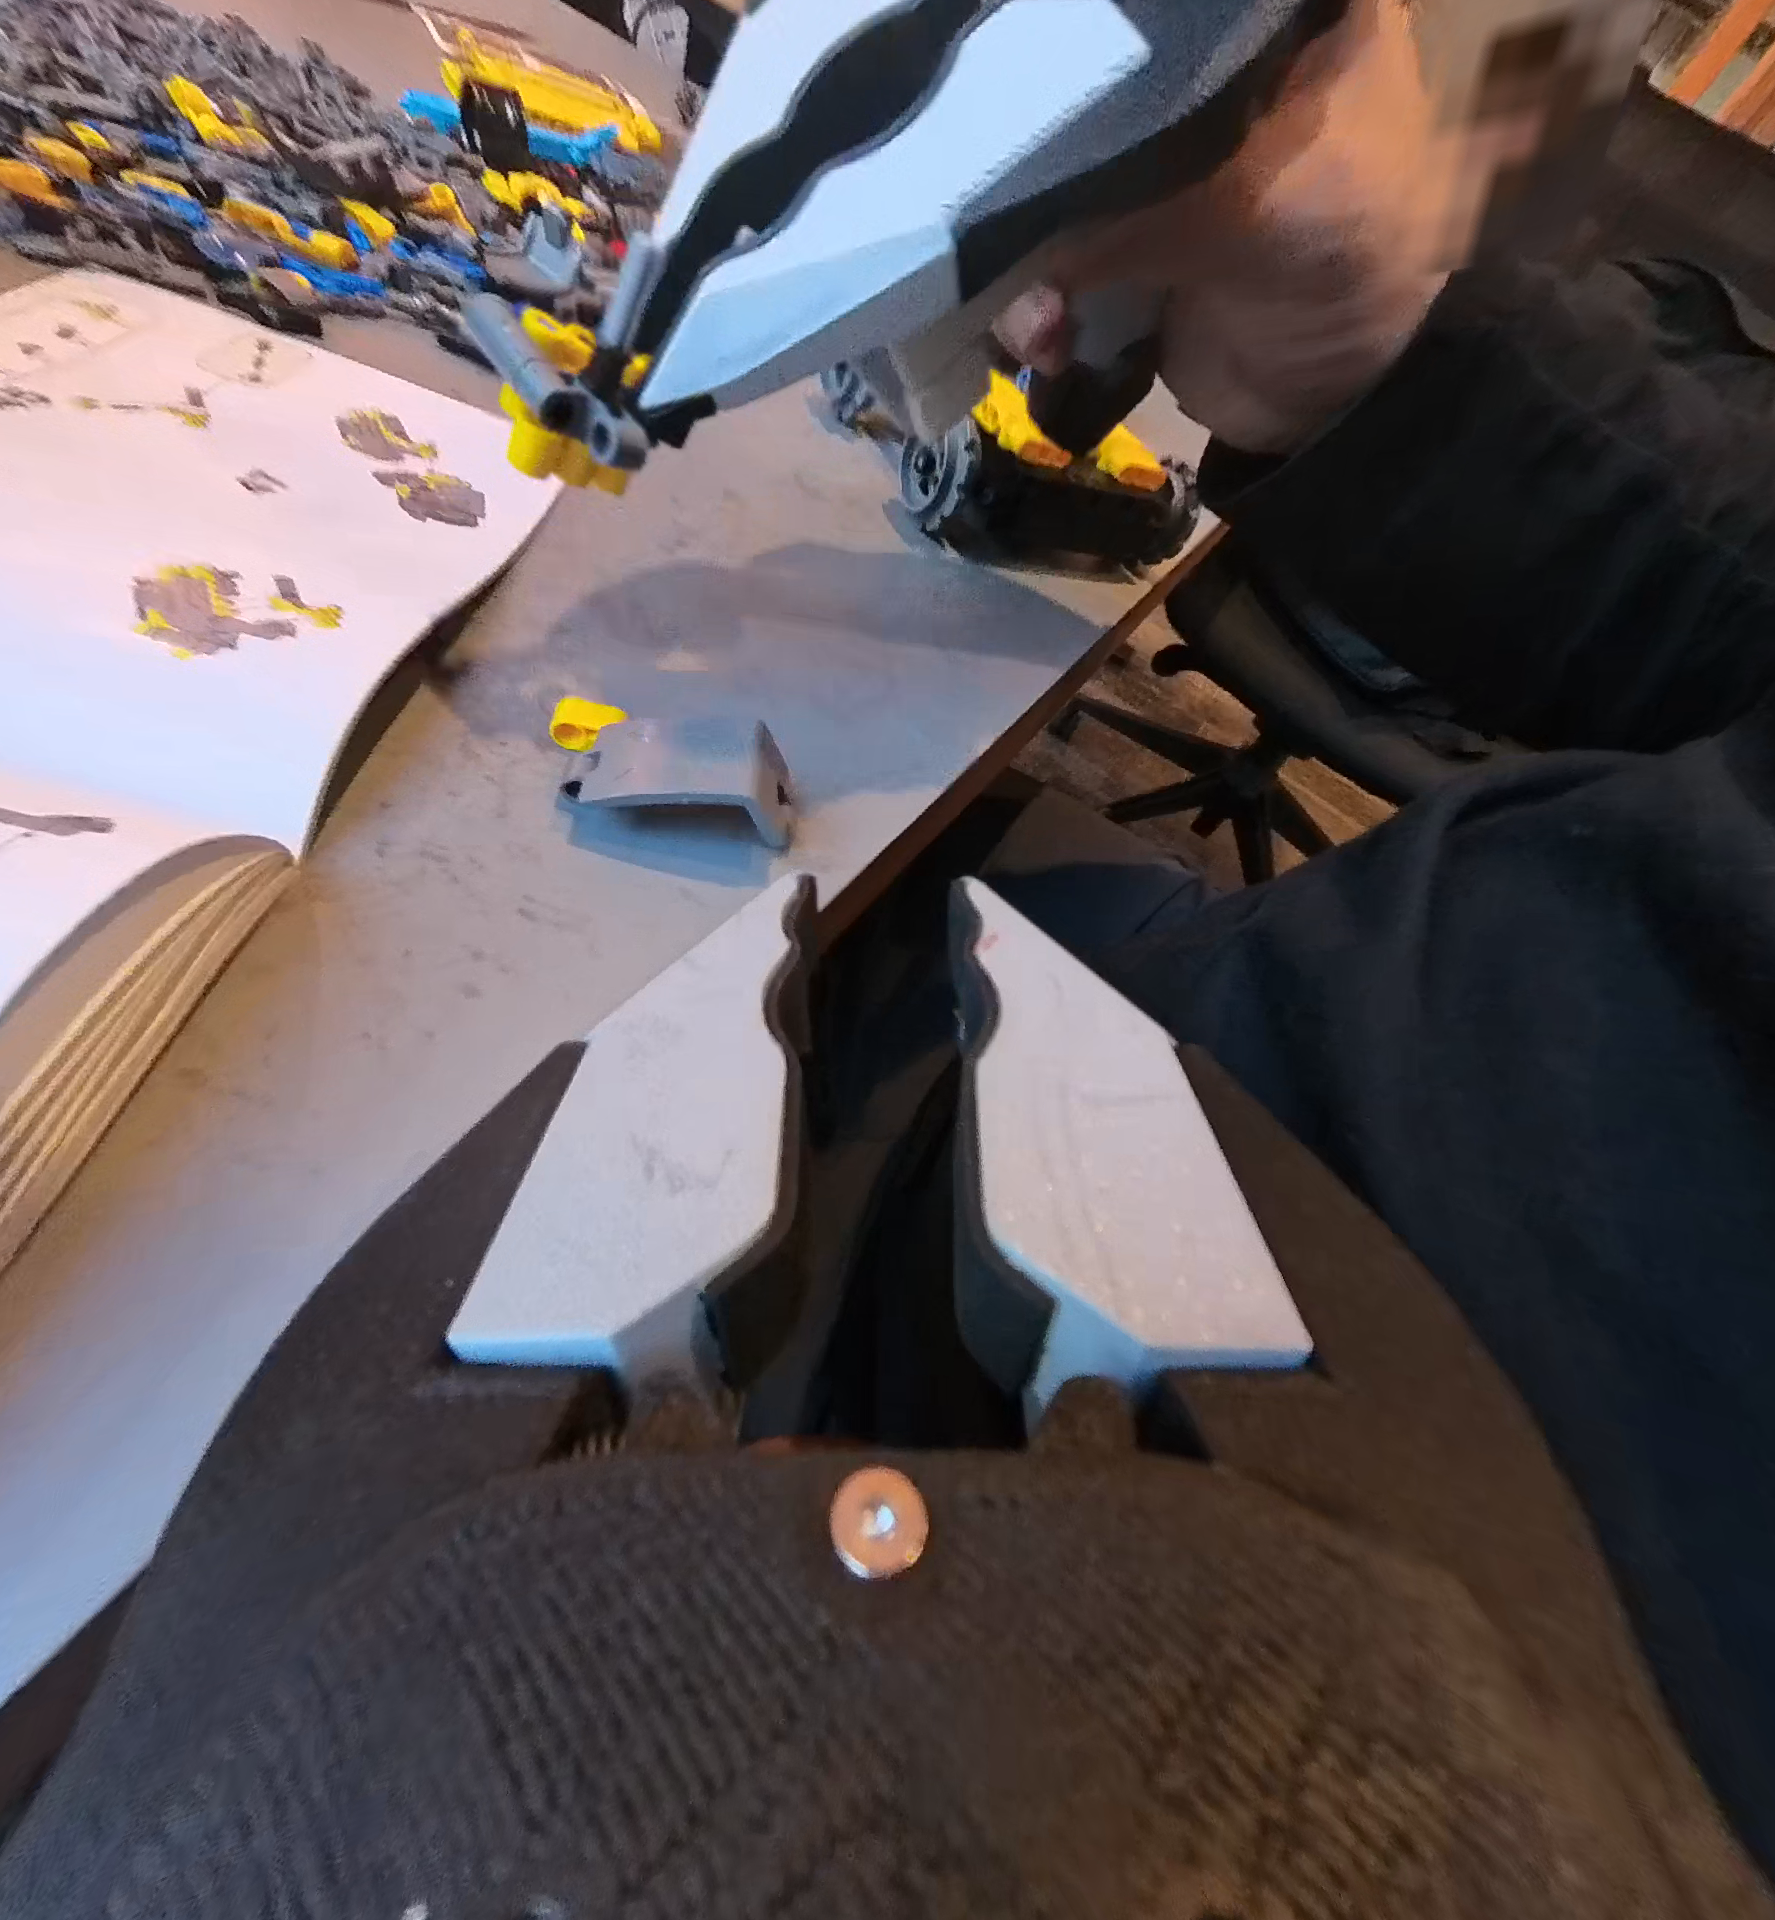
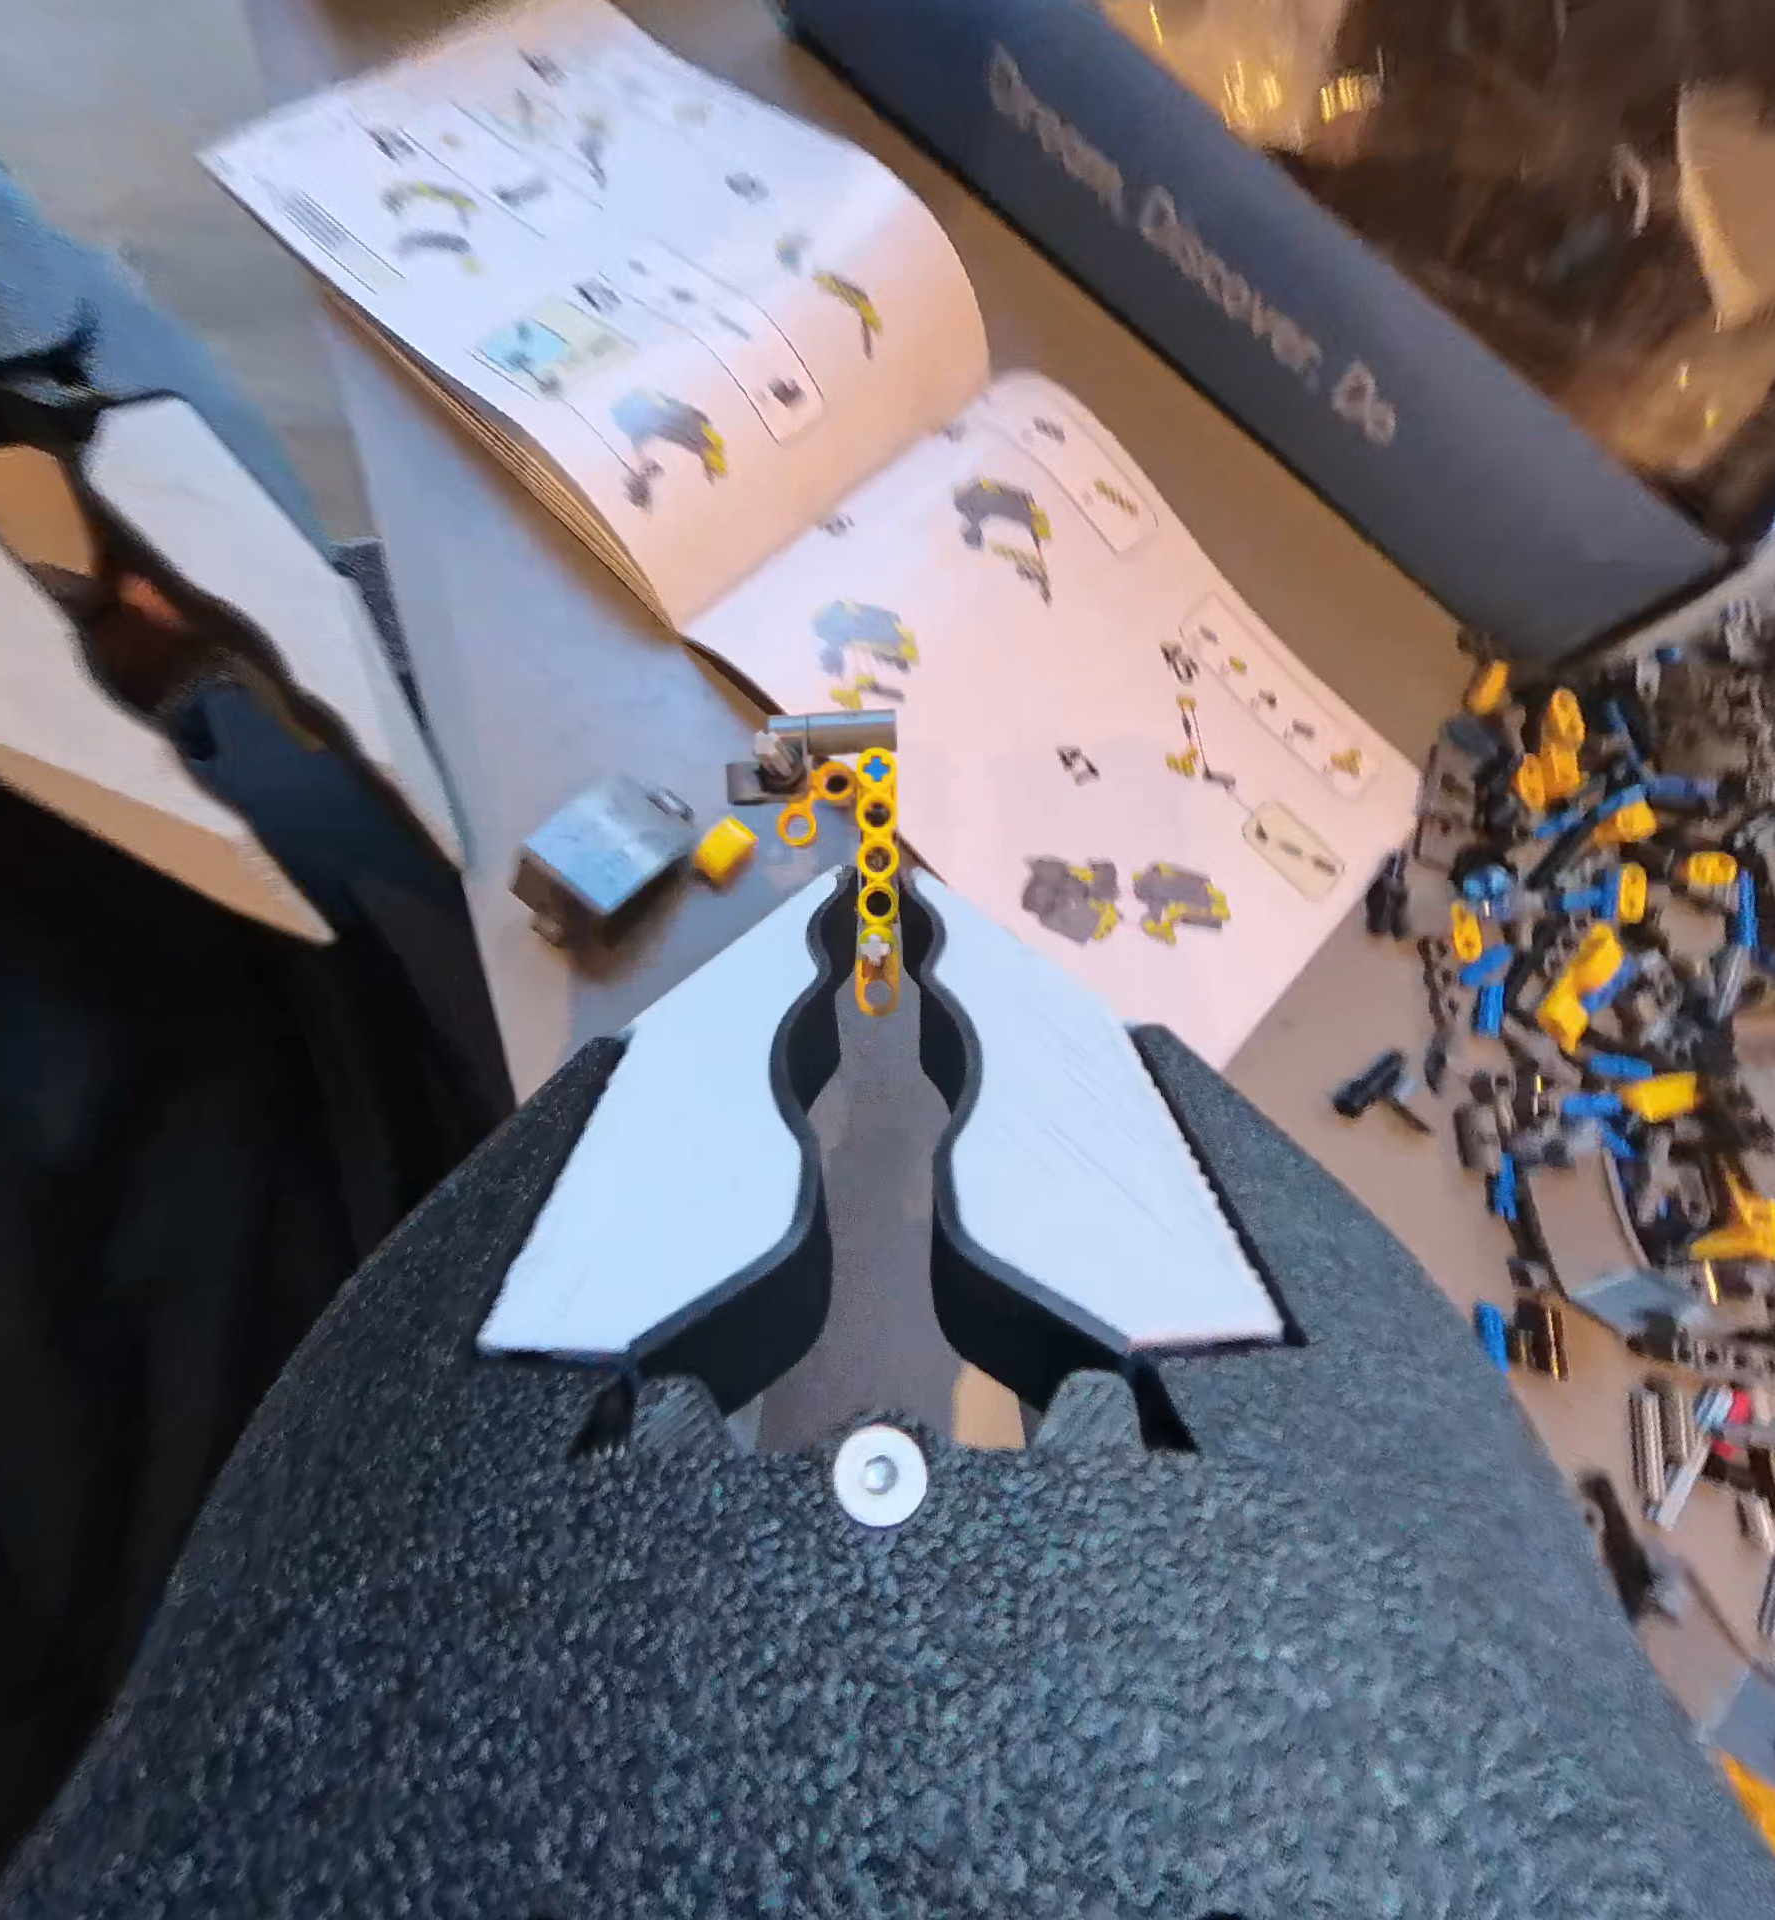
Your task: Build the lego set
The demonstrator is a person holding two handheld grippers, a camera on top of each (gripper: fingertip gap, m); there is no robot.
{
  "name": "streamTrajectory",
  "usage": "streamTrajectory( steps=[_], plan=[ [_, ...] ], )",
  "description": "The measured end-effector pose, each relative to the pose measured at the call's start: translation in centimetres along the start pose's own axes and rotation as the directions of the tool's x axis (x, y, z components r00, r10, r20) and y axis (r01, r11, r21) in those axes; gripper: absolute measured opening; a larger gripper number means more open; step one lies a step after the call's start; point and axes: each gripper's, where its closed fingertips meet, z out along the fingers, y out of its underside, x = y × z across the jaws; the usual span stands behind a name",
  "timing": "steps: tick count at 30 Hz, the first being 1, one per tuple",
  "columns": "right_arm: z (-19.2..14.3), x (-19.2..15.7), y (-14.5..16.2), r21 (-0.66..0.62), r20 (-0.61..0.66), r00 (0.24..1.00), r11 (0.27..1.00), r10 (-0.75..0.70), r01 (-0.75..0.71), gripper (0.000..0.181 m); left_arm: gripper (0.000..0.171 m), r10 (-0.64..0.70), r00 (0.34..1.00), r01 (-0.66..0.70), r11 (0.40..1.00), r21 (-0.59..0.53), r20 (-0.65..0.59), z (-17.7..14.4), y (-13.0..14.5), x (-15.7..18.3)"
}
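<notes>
My right gripper [image 2: 878, 899] is shut on a yellow holed beam [image 2: 877, 862] that carries grey pins and a yellow ring link at its far end. It holds the beam above the table; in the left wrist view the gripper [image 1: 654, 400] and the small assembly [image 1: 566, 421] hang over the booklet's edge. My left gripper [image 1: 883, 914] is open and empty at the table's front edge. One of its pale fingers [image 2: 239, 540] shows blurred at the left of the right wrist view. A grey curved panel [image 1: 685, 774] [image 2: 602, 857] and a small yellow connector [image 1: 587, 720] [image 2: 725, 847] lie on the table between the grippers.
An open instruction booklet [image 1: 135, 540] [image 2: 1018, 707] lies on the grey table [image 1: 426, 987]. A pile of grey, blue and yellow bricks [image 1: 239, 197] [image 2: 1610, 987] lies beyond it. A partly built wheeled model [image 1: 1049, 488], a dark box [image 2: 1278, 312], an office chair [image 1: 1247, 727] and a person in dark clothes are near. The grippers' ends are close to 11 cm from one another. Left tips and right tips are each some 6 cm from the small yellow connector [image 2: 725, 847]. My left wrist view [image 1: 588, 715] looks at it from another angle.
</notes>
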Motion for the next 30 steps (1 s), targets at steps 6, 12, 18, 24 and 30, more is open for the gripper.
streamTrajectory(
  steps=[6, 12, 18, 24, 30],
  plan=[
    [-1.4, -4.3, -4.7, 0.22, 0.109, 0.978, 0.964, -0.179, 0.152, 0.007, 0.022, -0.002, 1.0, 0.0, 0.987, 0.163, 0.017, -2.0, -3.2, -0.2],
    [-1.1, -6.6, -5.9, 0.273, 0.136, 0.941, 0.925, -0.31, 0.265, 0.007, 0.026, -0.024, 0.999, 0.017, 0.984, 0.179, 0.041, -3.0, -3.6, -1.4],
    [-0.3, -7.8, -6.1, 0.285, 0.15, 0.913, 0.901, -0.378, 0.327, 0.007, 0.033, -0.012, 1.0, 0.007, 0.977, 0.212, 0.02, -3.9, -4.4, -1.5],
    [0.0, -8.5, -5.7, 0.275, 0.144, 0.895, 0.886, -0.422, 0.374, 0.007, 0.036, 0.023, 1.0, -0.025, 0.973, 0.228, 0.013, -4.4, -4.8, -1.4],
    [-0.3, -9.1, -5.6, 0.313, 0.166, 0.891, 0.879, -0.423, 0.359, 0.007, 0.044, 0.141, 0.99, -0.134, 0.957, 0.258, -0.009, -4.6, -5.5, 0.1]
  ],
)
